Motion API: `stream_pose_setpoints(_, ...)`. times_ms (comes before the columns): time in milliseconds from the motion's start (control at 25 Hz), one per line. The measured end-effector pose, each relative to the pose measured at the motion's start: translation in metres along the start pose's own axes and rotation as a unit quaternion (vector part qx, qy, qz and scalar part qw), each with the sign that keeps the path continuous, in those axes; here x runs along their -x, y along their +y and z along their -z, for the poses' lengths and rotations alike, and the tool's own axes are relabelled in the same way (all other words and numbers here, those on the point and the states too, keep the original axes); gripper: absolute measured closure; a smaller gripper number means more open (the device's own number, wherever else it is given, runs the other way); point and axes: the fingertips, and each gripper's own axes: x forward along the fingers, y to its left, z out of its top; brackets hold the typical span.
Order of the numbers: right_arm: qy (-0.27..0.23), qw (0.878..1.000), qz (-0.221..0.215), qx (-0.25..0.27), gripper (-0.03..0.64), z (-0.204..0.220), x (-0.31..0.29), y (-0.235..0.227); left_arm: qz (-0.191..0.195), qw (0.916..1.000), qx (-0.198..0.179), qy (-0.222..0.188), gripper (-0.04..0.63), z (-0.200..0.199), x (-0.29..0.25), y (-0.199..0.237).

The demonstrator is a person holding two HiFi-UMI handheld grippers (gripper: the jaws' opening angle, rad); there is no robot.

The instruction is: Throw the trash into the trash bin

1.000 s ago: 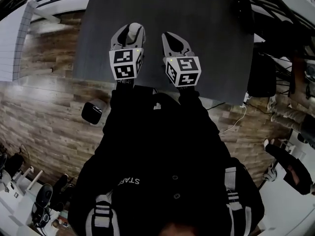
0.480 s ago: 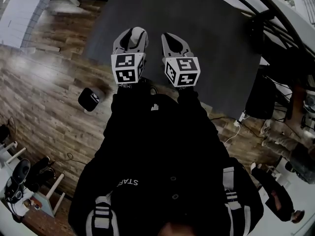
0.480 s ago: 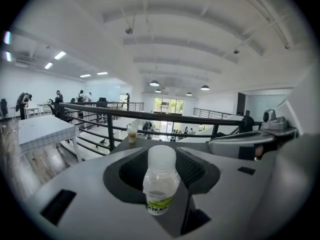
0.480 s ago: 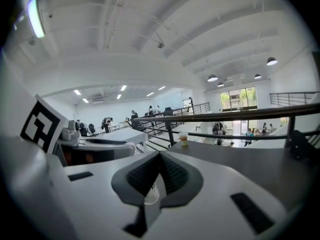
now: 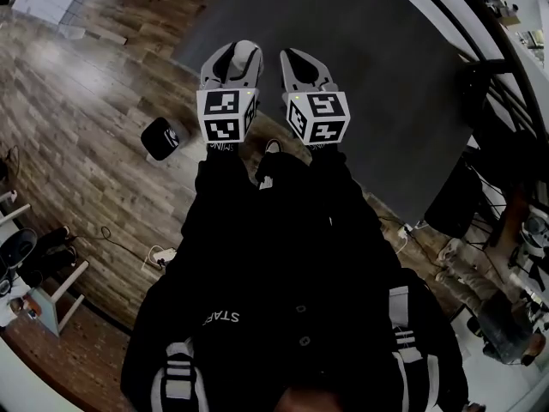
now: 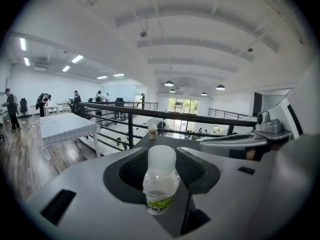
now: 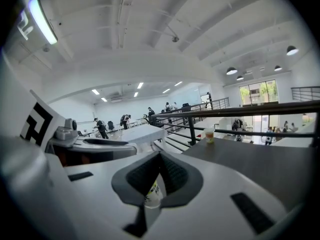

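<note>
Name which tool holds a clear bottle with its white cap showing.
The left tool: its bottle shows a white cap and green label. The right tool pinches a labelled white item, no cap visible.

Left tongs [image 5: 233,54] and right tongs [image 5: 296,63] point forward, both clamped.

Open-plan office loft, black railing [image 6: 156,113], white table [image 6: 65,126], strip lights [image 6: 77,59], wood-plank floor [image 5: 77,101]
</note>
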Motion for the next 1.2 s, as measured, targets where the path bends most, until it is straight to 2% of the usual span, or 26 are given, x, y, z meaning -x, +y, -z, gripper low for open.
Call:
stream_pose_setpoints(360,0.024,0.997,-0.065,0.030,0.601,0.008,-0.056,0.099,-0.054,0.9981,0.029,-0.003,0.422,0.018,0.050,0.091)
stream_pose_setpoints(600,0.040,0.992,-0.108,0.051,0.601,0.016,-0.085,0.168,-0.095,0.9940,0.054,-0.008,0.422,0.033,0.090,0.153)
stream_pose_setpoints(1200,0.102,0.967,-0.217,0.091,0.601,0.071,-0.153,0.344,-0.204,0.9712,0.123,0.013,0.422,0.112,0.201,0.304)
